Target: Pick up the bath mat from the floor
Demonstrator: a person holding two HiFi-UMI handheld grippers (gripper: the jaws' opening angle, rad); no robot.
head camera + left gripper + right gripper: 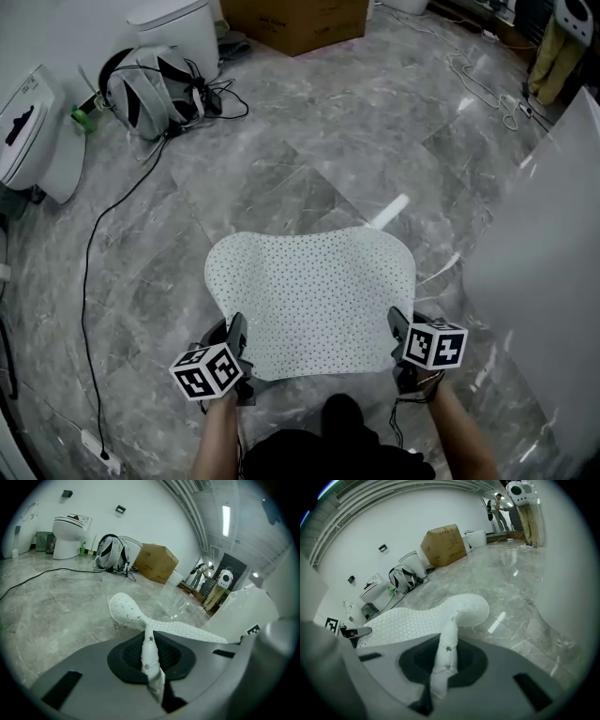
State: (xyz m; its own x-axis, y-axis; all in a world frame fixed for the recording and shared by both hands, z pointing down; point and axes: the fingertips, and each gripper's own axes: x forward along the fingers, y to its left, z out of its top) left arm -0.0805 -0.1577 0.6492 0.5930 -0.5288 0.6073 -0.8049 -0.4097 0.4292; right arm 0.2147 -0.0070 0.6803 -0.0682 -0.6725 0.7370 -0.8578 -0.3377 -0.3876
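Head view: mat [309,291] corners inside tools [235,328]

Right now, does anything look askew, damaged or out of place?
Nothing looks damaged. The bath mat is pinched at its near corners by the left gripper and right gripper. A black cable trails loose across the floor near the backpack.

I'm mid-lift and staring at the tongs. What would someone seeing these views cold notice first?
The white dotted bath mat at the head view's centre, over the grey marble floor, its near corners pinched in the left tongs and right tongs, both shut on it. Then, top left, a grey-and-white backpack beside a white toilet, and a brown cardboard box at the top edge.
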